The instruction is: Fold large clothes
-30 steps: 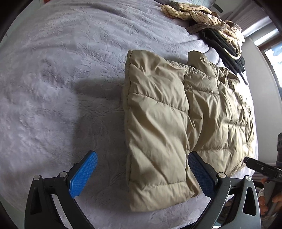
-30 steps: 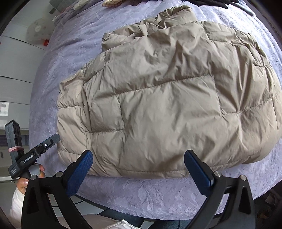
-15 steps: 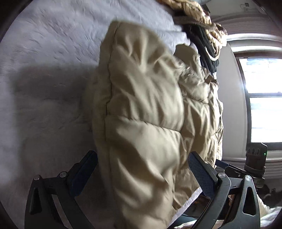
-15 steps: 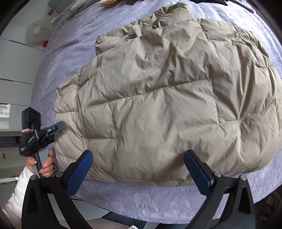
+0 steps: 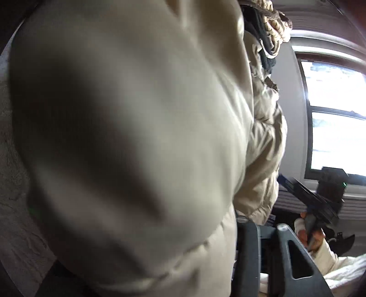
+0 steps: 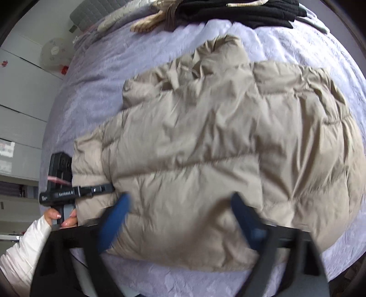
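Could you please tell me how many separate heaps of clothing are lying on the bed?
2: the beige puffer jacket spread across the middle of the bed, and a heap of black and striped clothes at the far edge. More pieces may be hidden inside that heap.

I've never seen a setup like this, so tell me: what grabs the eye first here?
A big beige puffer jacket sprawls across the lilac bedspread. Both grippers' jaws have just been closing on its near hem, the left gripper at its left corner, the right gripper in the middle. Dark clothes are piled beyond it.
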`<state>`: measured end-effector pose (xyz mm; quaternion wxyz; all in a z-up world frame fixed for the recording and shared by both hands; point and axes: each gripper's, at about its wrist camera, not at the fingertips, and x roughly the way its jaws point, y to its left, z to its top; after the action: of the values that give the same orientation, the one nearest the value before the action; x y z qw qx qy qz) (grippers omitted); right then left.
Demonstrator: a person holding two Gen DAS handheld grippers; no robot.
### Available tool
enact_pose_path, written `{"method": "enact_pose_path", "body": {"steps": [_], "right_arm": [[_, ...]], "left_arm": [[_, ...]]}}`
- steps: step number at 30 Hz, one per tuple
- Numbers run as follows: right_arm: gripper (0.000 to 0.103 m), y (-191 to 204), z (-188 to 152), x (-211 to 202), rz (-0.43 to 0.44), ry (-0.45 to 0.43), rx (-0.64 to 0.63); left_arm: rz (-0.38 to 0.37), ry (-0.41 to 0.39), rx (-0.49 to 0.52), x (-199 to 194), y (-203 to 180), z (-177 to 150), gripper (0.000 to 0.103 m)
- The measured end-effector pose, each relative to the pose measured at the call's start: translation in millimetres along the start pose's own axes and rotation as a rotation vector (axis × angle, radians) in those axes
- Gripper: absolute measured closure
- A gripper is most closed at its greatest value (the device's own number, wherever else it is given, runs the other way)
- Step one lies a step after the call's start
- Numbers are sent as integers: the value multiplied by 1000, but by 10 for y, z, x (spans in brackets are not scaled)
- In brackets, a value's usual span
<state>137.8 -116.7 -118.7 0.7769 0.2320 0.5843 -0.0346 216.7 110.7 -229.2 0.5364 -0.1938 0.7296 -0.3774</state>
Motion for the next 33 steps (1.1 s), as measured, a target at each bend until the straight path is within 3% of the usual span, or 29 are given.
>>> {"method": "enact_pose_path", "body": {"steps": [1,9,13,16,22,25,28,33], "right_arm": [[92,-13,25,36,-19,-5,-9],[93,-121,236,463,-29,-37,-86],[93,-213,341,613,34,-23,-37],[94,-362,395,701,103,1,30],[102,-819,457,922,296,75,248],[103,-914,448,987,336,81,266],[103,-956,456,1036,367,97,285],[103,-1092,517,874,412,138,305]], "left_arm": [[-1,-1,5,1,-23,-1,65],[-33,-37,27,-177,-561,-70,76],[-76,-54,91,-283,-1150,-150,76],[-68,-53,164,-233,-1699,-184,76],[47,-38,263,218,-2648,-147,76],[115,-49,281,473,-3016,-91,76],[191,-63,270,674,-3236,-52,76],[252,-73,252,775,-3427,-81,76]]}}
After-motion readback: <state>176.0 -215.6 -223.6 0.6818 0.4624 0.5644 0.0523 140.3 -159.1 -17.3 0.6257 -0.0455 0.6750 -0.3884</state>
